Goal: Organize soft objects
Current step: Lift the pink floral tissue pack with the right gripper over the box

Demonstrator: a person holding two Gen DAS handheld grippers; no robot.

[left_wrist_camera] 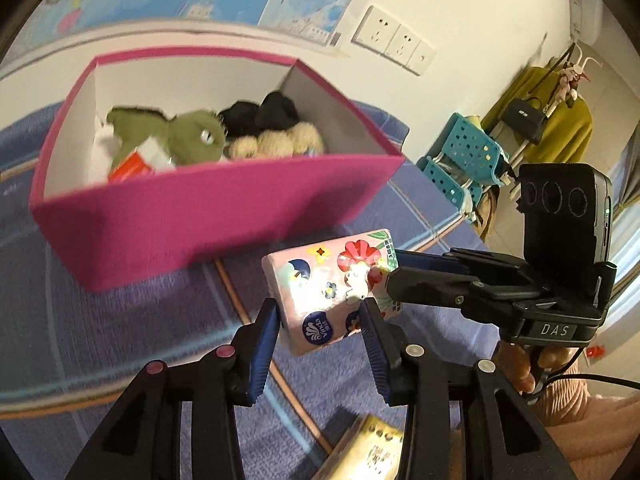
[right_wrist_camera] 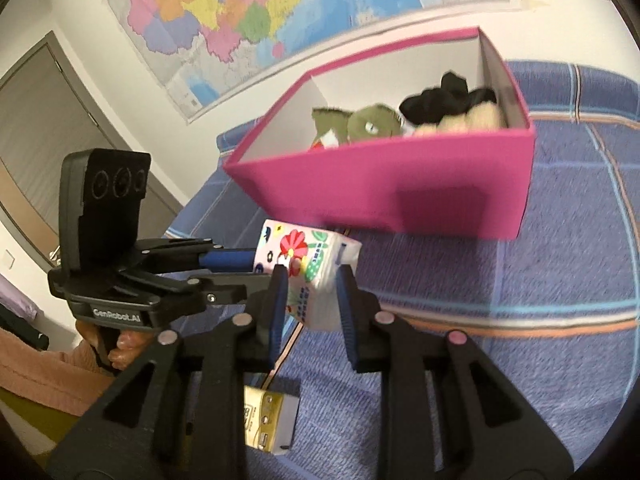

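Observation:
A pink floral tissue pack (left_wrist_camera: 320, 280) (right_wrist_camera: 316, 256) hangs in the air in front of the pink box (left_wrist_camera: 200, 220) (right_wrist_camera: 400, 184). My left gripper (left_wrist_camera: 320, 312) is shut on its near end; in the right wrist view that same left gripper (right_wrist_camera: 248, 260) comes in from the left. My right gripper (right_wrist_camera: 313, 280) is shut on the pack's other end, and in the left wrist view the right gripper (left_wrist_camera: 394, 276) reaches in from the right. Inside the box lie a green plush (left_wrist_camera: 192, 136) (right_wrist_camera: 368, 122), a black soft item (left_wrist_camera: 272, 114) (right_wrist_camera: 440, 102) and a cream fluffy one (left_wrist_camera: 276, 142) (right_wrist_camera: 472, 118).
A yellow pack (left_wrist_camera: 368, 452) (right_wrist_camera: 268, 420) lies on the blue checked blanket (left_wrist_camera: 120, 320) (right_wrist_camera: 520, 300) under the grippers. The box stands near the wall with a map (right_wrist_camera: 240, 12). A teal rack (left_wrist_camera: 468, 156) and a clothes stand (left_wrist_camera: 560, 120) stand off to the right.

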